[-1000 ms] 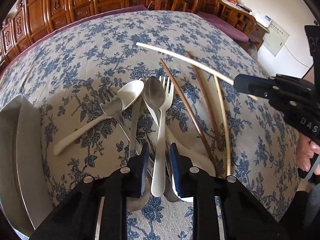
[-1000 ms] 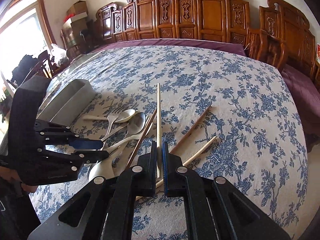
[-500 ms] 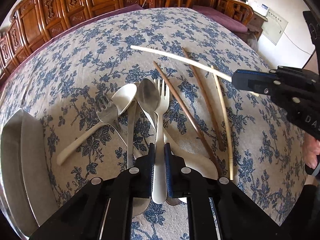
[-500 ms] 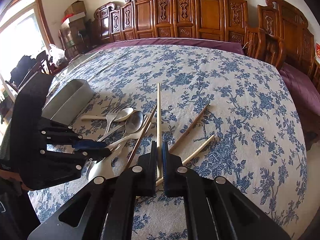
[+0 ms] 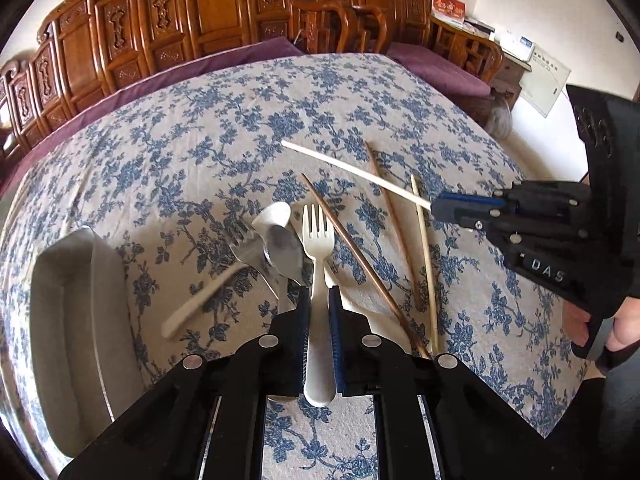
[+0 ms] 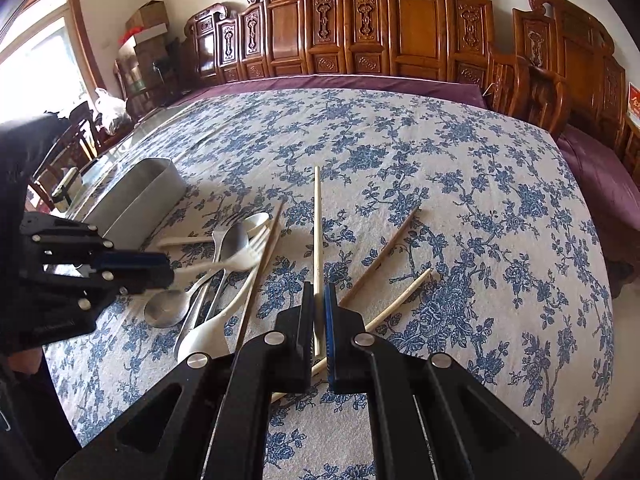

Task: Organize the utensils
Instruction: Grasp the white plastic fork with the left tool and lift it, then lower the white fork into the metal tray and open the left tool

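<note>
Left wrist: tongs (image 5: 319,308) pinch smooth white fork (image 5: 318,240).

white fork (image 5: 318,240) lifted, handle clamped | pale chopstick (image 6: 317,216) clamped, raised

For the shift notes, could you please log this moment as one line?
left tool: shut on white fork | right tool: shut on pale chopstick | metal tray: no utensils seen inside

- The left gripper (image 5: 319,300) points steeply down, jaws clamped on the handle of a white fork (image 5: 318,240).
- The right gripper (image 6: 319,300) angles down, jaws pinched tight on a pale chopstick (image 6: 317,216).
- A hand (image 5: 592,324) grips the right gripper's handle from below.
</note>
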